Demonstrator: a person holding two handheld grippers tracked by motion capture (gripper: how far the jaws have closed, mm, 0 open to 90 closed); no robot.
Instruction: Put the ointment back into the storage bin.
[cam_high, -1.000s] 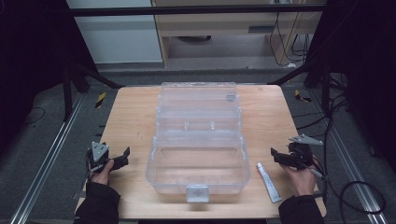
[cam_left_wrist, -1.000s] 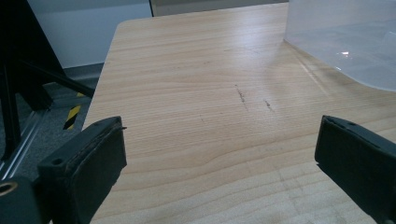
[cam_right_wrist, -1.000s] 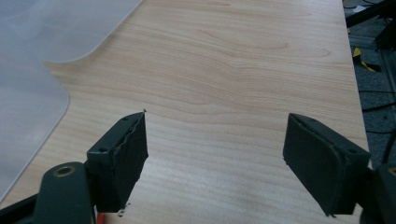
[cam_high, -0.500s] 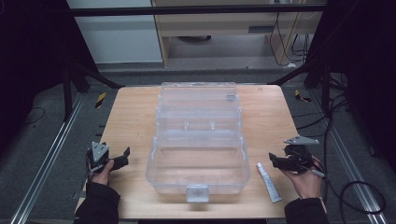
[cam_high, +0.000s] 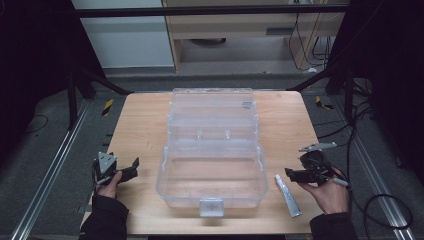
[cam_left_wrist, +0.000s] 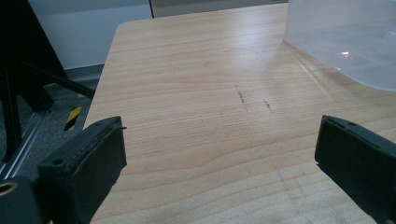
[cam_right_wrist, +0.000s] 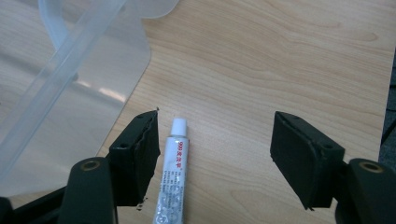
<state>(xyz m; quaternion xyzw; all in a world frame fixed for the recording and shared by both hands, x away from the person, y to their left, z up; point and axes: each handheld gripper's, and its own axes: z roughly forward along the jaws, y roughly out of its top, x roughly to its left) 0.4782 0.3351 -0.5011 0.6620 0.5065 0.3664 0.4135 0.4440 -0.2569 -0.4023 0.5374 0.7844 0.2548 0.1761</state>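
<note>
High view: the right gripper (cam_high: 299, 174) has come in toward the small tube (cam_high: 288, 195) since a second ago, sliding from the table's right edge down and inward; it now sits just beside the tube's capped end. The tube lies flat on the wooden table (cam_high: 140, 125), near the front right corner of the clear plastic box (cam_high: 212, 165), which stands open with its lid back. The tube itself has not shifted. The left gripper (cam_high: 129, 169) rests at the table's left edge, unmoved over the same second, well apart from the box.

Left gripper view: jaws spread wide, nothing between them but bare wood. A corner of the box (cam_left_wrist: 345, 42) shows at upper right, some way off.

Right gripper view: jaws wide apart and straddling the tube (cam_right_wrist: 173, 172). The tube lies close against the left pad (cam_right_wrist: 140, 154), with a broad gap to the right one; whether it touches that pad cannot be told. The box wall (cam_right_wrist: 70, 79) is just to the left.

Judgement: the approach looks nearly done. The gripper seems off-centre on the tube, so a small sideways correction before closing would likely give a squarer hold, then a short lift into the box.
</note>
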